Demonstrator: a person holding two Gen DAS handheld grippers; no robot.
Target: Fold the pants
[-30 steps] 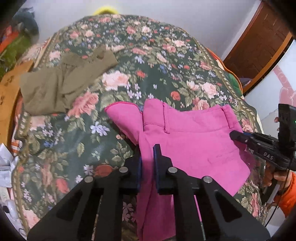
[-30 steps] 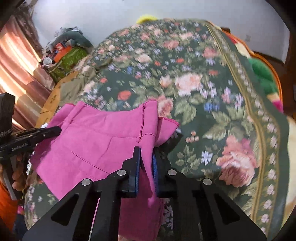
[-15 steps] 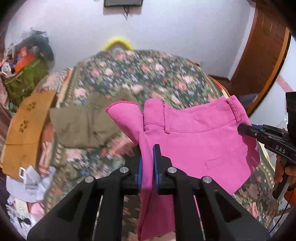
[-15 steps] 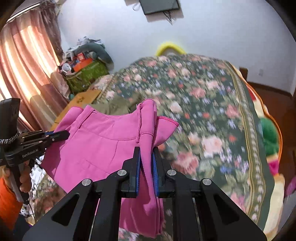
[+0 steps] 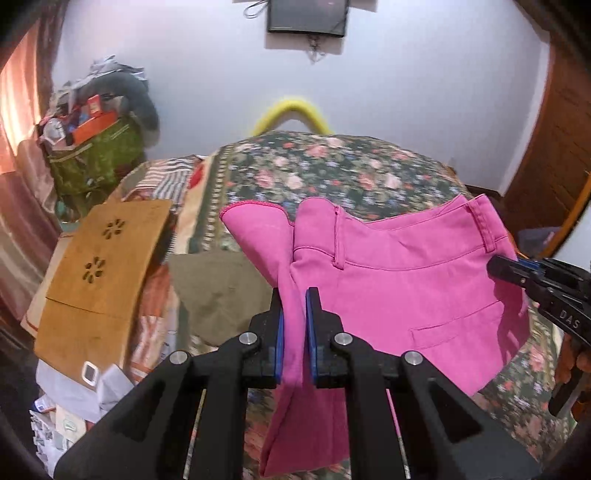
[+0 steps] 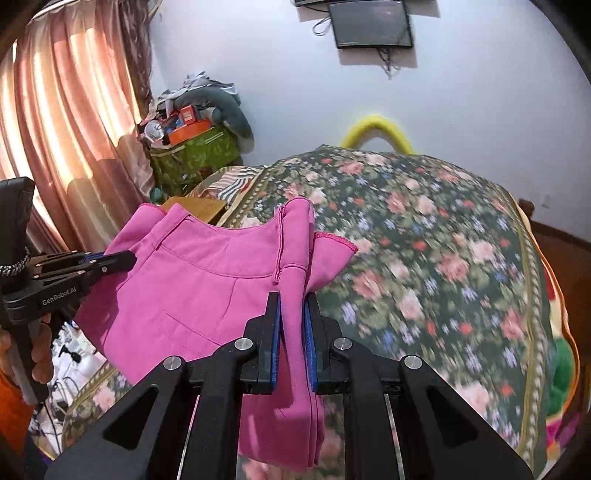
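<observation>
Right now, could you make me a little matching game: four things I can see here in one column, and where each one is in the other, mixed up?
Things:
1. pink pants
2. olive garment
3. dark screen
4. yellow arch

Places:
a. mounted high on the wall
b. lying flat on the floral bedspread
c. held up, clamped in both grippers
d. rising behind the bed's far end

Pairs: 1-c, 2-b, 3-a, 4-d

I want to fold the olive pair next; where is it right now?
In the left wrist view the olive pants lie on the floral bedspread, left of the lifted pink pants, beside the brown cardboard.
</observation>
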